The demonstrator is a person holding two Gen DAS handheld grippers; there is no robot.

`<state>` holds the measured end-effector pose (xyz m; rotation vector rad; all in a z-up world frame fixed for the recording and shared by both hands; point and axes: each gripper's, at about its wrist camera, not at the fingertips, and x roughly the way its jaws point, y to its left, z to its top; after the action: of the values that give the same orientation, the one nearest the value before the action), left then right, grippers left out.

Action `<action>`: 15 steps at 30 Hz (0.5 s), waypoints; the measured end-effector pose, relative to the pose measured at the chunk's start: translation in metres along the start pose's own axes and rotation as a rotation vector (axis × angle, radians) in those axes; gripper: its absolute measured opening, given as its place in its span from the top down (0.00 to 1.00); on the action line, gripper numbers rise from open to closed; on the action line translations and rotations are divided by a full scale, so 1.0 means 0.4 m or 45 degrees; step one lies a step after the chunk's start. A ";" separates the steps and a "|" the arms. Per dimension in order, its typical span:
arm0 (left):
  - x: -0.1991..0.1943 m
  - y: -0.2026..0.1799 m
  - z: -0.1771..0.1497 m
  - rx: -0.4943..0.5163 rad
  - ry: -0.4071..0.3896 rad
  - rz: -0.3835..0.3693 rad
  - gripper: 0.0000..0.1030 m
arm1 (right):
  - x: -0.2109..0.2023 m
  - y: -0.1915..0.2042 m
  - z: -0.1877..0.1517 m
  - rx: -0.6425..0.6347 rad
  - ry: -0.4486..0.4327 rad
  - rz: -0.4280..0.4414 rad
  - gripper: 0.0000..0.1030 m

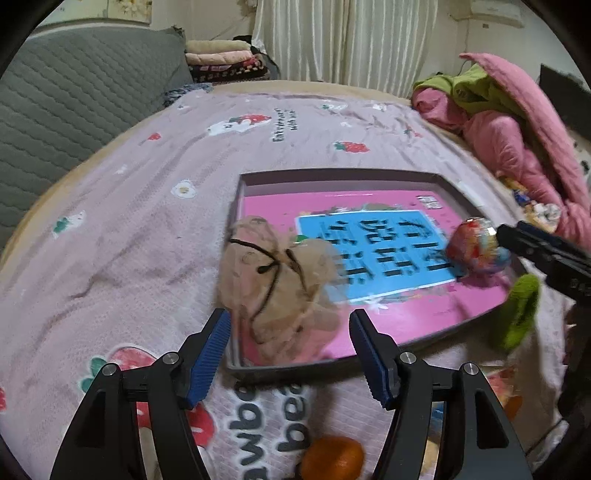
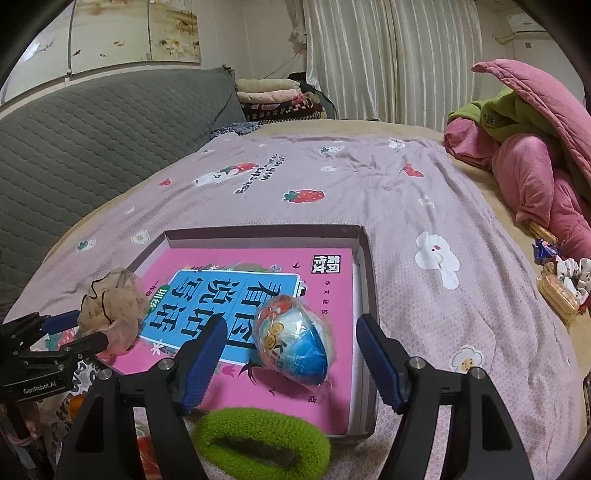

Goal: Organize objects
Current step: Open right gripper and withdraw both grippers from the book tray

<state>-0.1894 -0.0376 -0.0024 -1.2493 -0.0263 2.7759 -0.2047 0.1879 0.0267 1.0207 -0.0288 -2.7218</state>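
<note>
We see a bed covered by a pale lilac sheet (image 2: pixel 369 177) printed with strawberries, flowers and lettering. Along its left side runs a grey quilted cover (image 2: pixel 92 140), rising like a backrest. Behind the bed hang cream pleated curtains (image 2: pixel 388 55), closed, spanning most of the far wall. A stack of folded blankets (image 2: pixel 277 98) sits at the far left corner beside the curtains. Upper left, the wall carries a pale panel painted with flowers and small fish (image 2: pixel 122 33). An air conditioner (image 2: pixel 524 24) is mounted high at the right. A heap of pink and green bedding (image 2: pixel 528 147) lies on the right edge. Light is soft and even
</note>
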 end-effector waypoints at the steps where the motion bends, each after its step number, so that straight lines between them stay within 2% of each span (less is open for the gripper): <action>1: -0.003 -0.003 -0.001 -0.002 0.005 -0.023 0.34 | -0.002 -0.001 0.000 0.001 -0.001 0.002 0.30; 9: -0.031 -0.022 -0.011 0.008 -0.025 -0.045 0.34 | -0.018 0.000 0.004 -0.002 -0.028 0.015 0.30; 11: -0.040 -0.026 -0.014 0.004 -0.033 -0.046 0.34 | -0.022 -0.002 0.006 0.001 -0.035 0.019 0.25; 15: -0.060 -0.031 -0.021 -0.006 -0.044 -0.058 0.34 | -0.030 -0.001 0.009 0.006 -0.051 0.033 0.24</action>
<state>-0.1664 -0.0277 0.0105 -1.1864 -0.0633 2.7600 -0.1984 0.1907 0.0369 0.9598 -0.0544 -2.7199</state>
